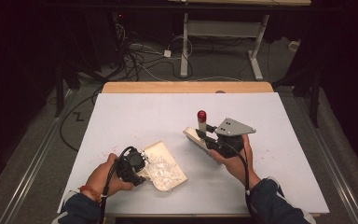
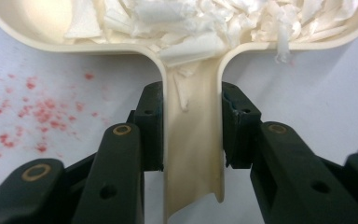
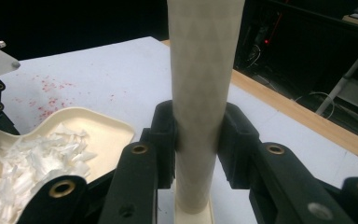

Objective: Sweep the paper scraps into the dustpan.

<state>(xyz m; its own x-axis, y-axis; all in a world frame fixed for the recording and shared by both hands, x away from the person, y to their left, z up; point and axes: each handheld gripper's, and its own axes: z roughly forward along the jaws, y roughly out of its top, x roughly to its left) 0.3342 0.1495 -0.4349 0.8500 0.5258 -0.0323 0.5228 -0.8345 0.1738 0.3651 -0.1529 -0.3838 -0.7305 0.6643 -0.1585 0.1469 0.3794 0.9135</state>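
The left gripper (image 1: 137, 168) is clamped on the handle of a cream dustpan (image 1: 168, 163), which lies flat on the white table cover (image 1: 135, 116) near the front edge. In the left gripper view the jaws press on both sides of the handle (image 2: 193, 140); the handle's lower end runs out of the frame, and the pan's far rim is cut off at the top. The pan holds a heap of white paper scraps (image 2: 205, 23), and a few have slid down into the handle's channel. Red specks (image 2: 32, 116) dot the cover just beside the pan.

The right gripper (image 1: 209, 135) is closed around the pale handle of a brush (image 1: 196, 138), to the right of the dustpan and apart from it. In the high view the handle stands up, ending in a red cap (image 1: 201, 115), and the brush head seems to rest on the cover, though the gripper and hand (image 1: 235, 161) hide much of it. In the right gripper view the handle (image 3: 200, 93) rises between the jaws and out of the top of the frame, so the cap is cut off there; the dustpan (image 3: 98, 128) with its scraps lies at the left, partly hidden behind the jaw.
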